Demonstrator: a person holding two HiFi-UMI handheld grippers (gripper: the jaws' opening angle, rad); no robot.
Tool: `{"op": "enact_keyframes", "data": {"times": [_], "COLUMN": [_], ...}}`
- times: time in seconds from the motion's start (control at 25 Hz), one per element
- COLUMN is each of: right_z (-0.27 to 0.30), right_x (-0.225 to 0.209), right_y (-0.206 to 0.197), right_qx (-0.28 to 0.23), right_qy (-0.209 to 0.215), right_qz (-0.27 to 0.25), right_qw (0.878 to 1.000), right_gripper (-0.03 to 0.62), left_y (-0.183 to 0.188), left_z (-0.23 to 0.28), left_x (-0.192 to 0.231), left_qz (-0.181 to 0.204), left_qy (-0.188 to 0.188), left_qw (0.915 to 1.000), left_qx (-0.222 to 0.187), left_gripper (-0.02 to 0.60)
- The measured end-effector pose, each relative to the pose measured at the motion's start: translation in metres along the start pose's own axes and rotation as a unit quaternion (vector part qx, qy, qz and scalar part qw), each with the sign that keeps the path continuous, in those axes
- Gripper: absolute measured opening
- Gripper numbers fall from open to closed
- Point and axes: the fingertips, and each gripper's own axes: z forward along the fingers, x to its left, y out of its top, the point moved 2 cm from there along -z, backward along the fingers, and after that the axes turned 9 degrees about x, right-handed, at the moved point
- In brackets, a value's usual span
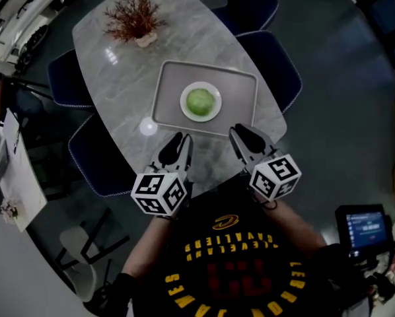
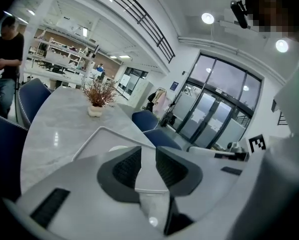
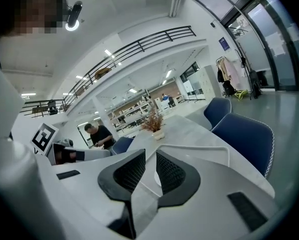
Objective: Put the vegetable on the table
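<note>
Left gripper and right gripper hovering at table near edge, jaws narrowly apart, empty. Likely lining up on vegetable, sitting on plate in tray.

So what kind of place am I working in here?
Probably a big open office or lab hall, not a home. A marble-look table with blue chairs stands in an open floor, a balcony railing runs overhead, and tall glass doors line one side.

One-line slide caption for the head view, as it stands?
Left gripper and right gripper, open and empty, at the table edge facing a green vegetable on a plate in a tray.
</note>
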Motion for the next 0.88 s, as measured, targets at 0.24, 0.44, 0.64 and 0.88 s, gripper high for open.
{"op": "enact_keyframes", "data": {"times": [0.24,0.44,0.64,0.88], "right_z": [0.027,0.058,0.086,0.120], "right_x": [-0.049,-0.080,-0.101,-0.118], "right_y": [0.001,-0.006,-0.012,-0.030], "right_qx": [0.042,0.084,0.115,0.167], "right_qy": [0.013,0.025,0.031,0.029], "right_qz": [0.005,0.000,-0.017,-0.035], "right_qw": [0.999,0.996,0.993,0.985], "right_gripper": [0.063,0.063,0.063,0.063], "left_y": [-0.010,-0.024,-0.035,-0.048], "left_z": [0.041,0.066,0.092,0.122], "left_x": [0.022,0.051,0.072,0.096], "left_qz": [-0.043,-0.067,-0.083,-0.112], "left_qy": [0.046,0.083,0.099,0.106], "left_qw": [0.9976,0.9930,0.9887,0.9815], "left_qx": [0.029,0.052,0.076,0.113], "left_gripper": [0.078,0.078,0.078,0.078]}}
